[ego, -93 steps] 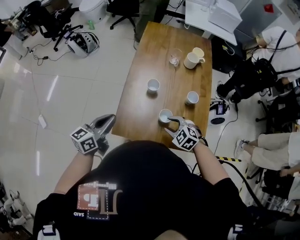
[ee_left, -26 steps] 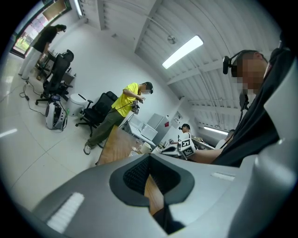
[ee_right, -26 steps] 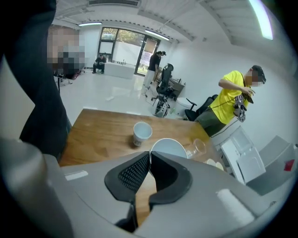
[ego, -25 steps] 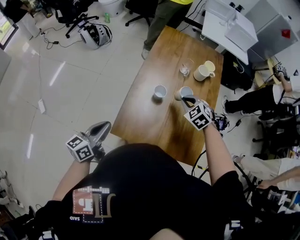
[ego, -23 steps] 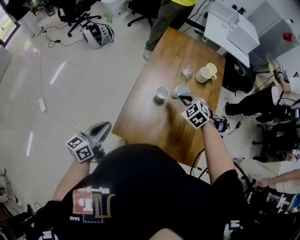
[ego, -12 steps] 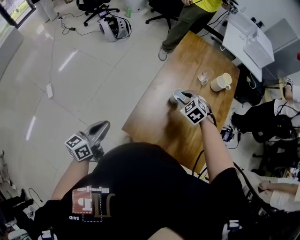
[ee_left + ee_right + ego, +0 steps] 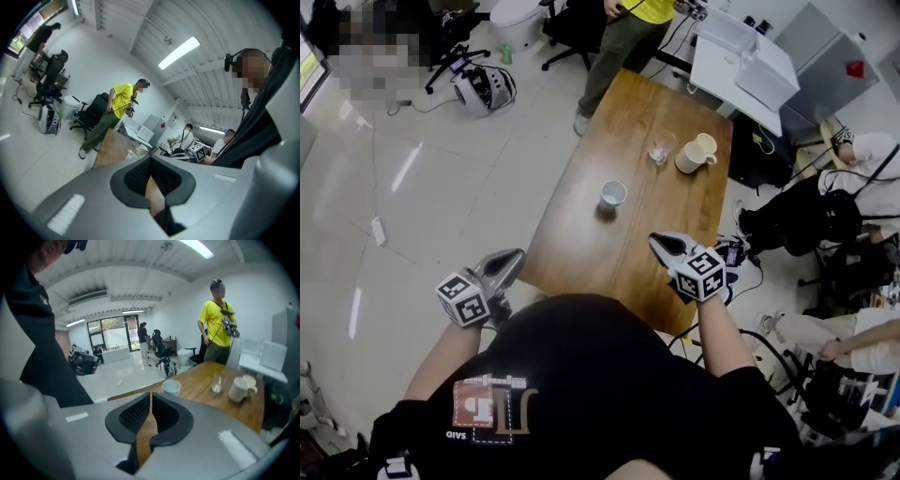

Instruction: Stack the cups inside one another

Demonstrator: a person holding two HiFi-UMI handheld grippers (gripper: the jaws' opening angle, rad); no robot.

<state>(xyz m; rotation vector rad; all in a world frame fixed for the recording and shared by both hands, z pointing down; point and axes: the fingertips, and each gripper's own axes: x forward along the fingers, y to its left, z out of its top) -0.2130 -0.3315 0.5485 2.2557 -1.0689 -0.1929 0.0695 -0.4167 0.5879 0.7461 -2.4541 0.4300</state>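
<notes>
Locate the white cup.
Head view: the white cup stands alone mid-table, left of centre on the wooden table, nearer the person than the clear glass.

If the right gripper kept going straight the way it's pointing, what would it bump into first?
Probably the wooden table just short of the white cup, since the right gripper tilts downward; depth is unclear. Its jaws have just been closing, nothing between them.

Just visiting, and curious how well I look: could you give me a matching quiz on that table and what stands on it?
Things:
1 white cup
2 glass
3 mug
4 table

Descriptions:
A cream, with a handle
B brown wood
C clear, beside the mug
D standing alone, mid-table

Pairs: 1-D, 2-C, 3-A, 4-B
</notes>
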